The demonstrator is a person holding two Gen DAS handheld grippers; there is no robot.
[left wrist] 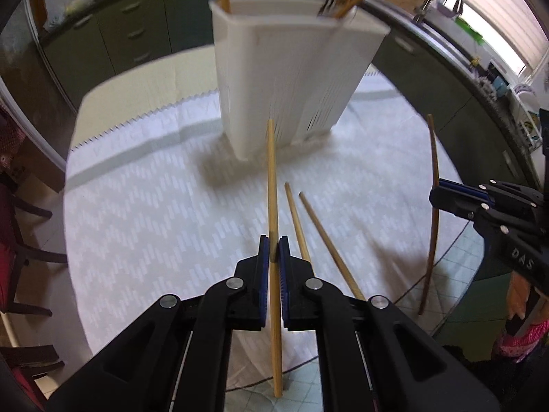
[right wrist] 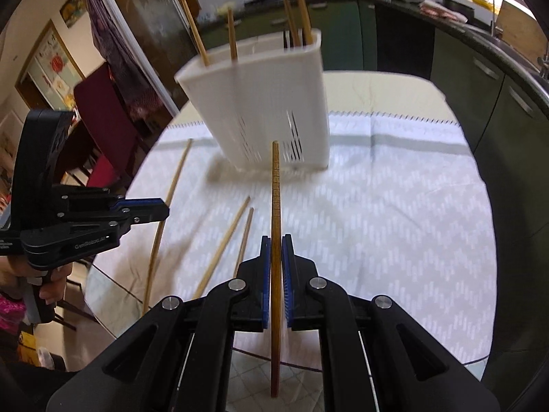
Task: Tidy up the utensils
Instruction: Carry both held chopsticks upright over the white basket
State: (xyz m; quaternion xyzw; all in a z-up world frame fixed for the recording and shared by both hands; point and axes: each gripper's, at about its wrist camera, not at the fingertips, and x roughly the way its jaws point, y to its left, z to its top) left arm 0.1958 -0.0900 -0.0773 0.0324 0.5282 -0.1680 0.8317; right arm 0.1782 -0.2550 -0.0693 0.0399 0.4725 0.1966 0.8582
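We have a chopstick in each hand now: the left hand-held gripper (left wrist: 273, 249) is clenched on a pale chopstick (left wrist: 272, 171), and the right hand-held gripper (right wrist: 276, 250) is clenched on a darker, reddish-brown chopstick (right wrist: 275, 185), each stick running straight out between the blue pads (left wrist: 264, 274) and pointing toward the far side. Ahead of us stands the white utensil holder (left wrist: 284, 79) on the cloth-covered counter (left wrist: 144, 213), already carrying a few chopsticks and what looks like a fork at its right end. Two loose chopsticks (left wrist: 310, 237) lie on the cloth just right of the left hand-held gripper, between the two hands. The step, as we read it, is carrying both sticks up and over to the holder. To do it well, we want each tip raised clear above the rim before moving in, then the stick tilted toward upright so it drops into a compartment rather than striking the wall. The holder looks light, so a knock could tip it; one stick at a time seems safer than both together.
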